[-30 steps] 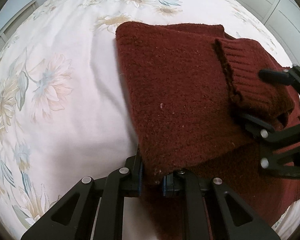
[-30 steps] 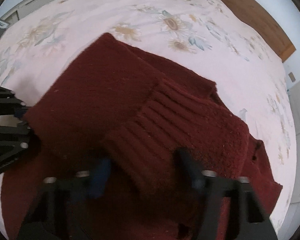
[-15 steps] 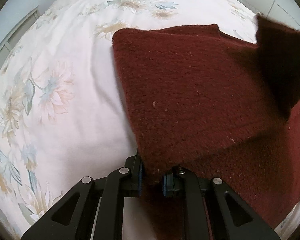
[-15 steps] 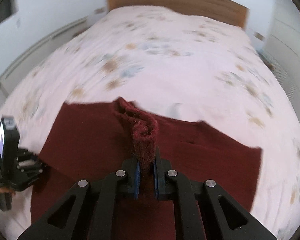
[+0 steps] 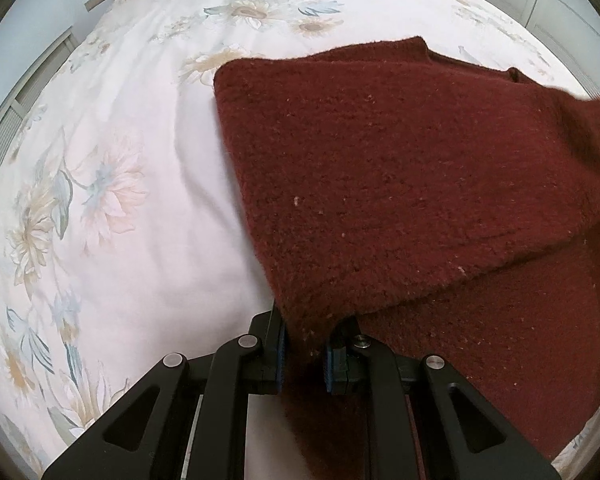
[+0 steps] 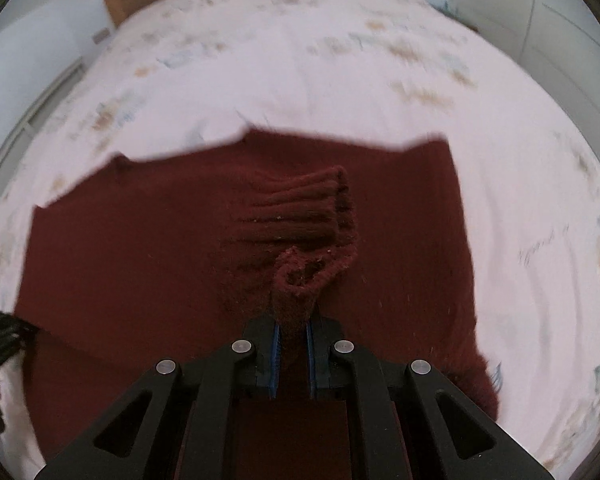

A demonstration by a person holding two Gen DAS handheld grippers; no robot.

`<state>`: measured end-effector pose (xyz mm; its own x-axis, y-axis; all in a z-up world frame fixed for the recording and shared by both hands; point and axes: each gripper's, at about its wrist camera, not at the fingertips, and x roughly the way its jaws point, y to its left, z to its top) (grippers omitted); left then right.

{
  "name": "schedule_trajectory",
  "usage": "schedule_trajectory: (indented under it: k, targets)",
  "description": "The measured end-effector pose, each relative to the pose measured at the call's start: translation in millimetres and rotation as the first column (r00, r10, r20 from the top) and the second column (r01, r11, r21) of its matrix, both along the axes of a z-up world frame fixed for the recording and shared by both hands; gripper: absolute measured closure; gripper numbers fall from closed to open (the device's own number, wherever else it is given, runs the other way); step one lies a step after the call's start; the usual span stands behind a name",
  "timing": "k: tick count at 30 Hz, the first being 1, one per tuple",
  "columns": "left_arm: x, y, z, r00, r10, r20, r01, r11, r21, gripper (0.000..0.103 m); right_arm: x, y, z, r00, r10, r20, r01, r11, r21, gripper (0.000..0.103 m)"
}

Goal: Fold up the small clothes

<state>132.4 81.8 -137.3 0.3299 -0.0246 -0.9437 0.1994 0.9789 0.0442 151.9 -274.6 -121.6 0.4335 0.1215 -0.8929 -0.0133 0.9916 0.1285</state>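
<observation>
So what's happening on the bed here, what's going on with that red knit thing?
A person with two handheld grippers is folding a dark red sweater on a floral bedspread. The left gripper is clamped on the sweater's near edge, where a folded layer lies over the lower one. The right gripper pinches the ribbed cuff of a sleeve above the garment. The fold is not finished.

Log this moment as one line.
left gripper: shut on sweater edge | right gripper: shut on ribbed cuff | surface: floral bedspread

Both wrist views look forward, close and low, sharing the sweater [image 5: 400,168] and bedspread [image 6: 300,80].
</observation>
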Motion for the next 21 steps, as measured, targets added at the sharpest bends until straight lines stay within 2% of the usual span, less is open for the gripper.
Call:
schedule_trajectory:
  k: [6, 8, 10, 14, 15, 16, 17, 18, 20, 21]
  targets:
    - [3.0, -4.9, -3.8, 1.0, 0.003, -0.004, -0.002, 1.0, 0.015, 0.091, 1.4, -3.9, -13.5, 1.0, 0.003, -0.002, -0.003, 1.0, -0.007, 0.093]
    - [1.9, -11.0, -4.4, 1.0, -0.017, 0.016, 0.016, 0.999, 0.051, 0.09, -1.0, -4.4, -12.7, 1.0, 0.011, 0.001, -0.011, 1.0, -0.013, 0.092]
    - [0.1, -16.8, -5.4, 0.999, -0.024, 0.033, 0.022, 0.997, 0.077, 0.089, -2.3, -6.2, -11.6, 1.0, 0.01, 0.006, -0.01, 1.0, -0.017, 0.081]
    - [-3.2, -23.6, -3.1, 0.999, -0.016, 0.029, 0.013, 0.995, 0.101, 0.08, -5.8, -19.9, -4.8, 1.0, -0.024, 0.018, 0.025, 0.997, -0.069, 0.046]
    - [-4.3, -24.0, -0.2, 1.0, -0.015, 0.028, 0.012, 0.995, 0.1, 0.073, -7.0, -24.2, -2.9, 0.999, -0.032, 0.021, 0.033, 0.996, -0.079, 0.043]
    - [-6.3, -23.7, 5.4, 0.999, -0.015, 0.039, 0.011, 0.995, 0.101, 0.059, -8.2, -29.1, -0.8, 0.999, -0.037, 0.024, 0.039, 0.996, -0.083, 0.042]
    - [-9.4, -22.4, 11.1, 0.998, -0.014, 0.054, 0.008, 0.995, 0.103, 0.051, -9.7, -34.4, 2.3, 0.999, -0.044, 0.024, 0.046, 0.995, -0.089, 0.039]
    - [-12.9, -22.2, 20.0, 0.997, -0.012, 0.079, 0.004, 0.994, 0.106, 0.041, -11.5, -37.6, 6.1, 0.998, -0.048, 0.027, 0.051, 0.994, -0.096, 0.032]
    - [-11.5, -15.2, 34.0, 0.995, -0.008, 0.101, -0.001, 0.996, 0.085, 0.036, -16.5, -41.0, 18.5, 0.998, -0.042, 0.051, 0.047, 0.993, -0.104, 0.022]
    - [-12.7, -14.4, 41.8, 0.994, -0.002, 0.108, -0.005, 0.998, 0.061, 0.03, -18.6, -40.8, 24.5, 0.997, -0.036, 0.066, 0.043, 0.994, -0.105, 0.022]
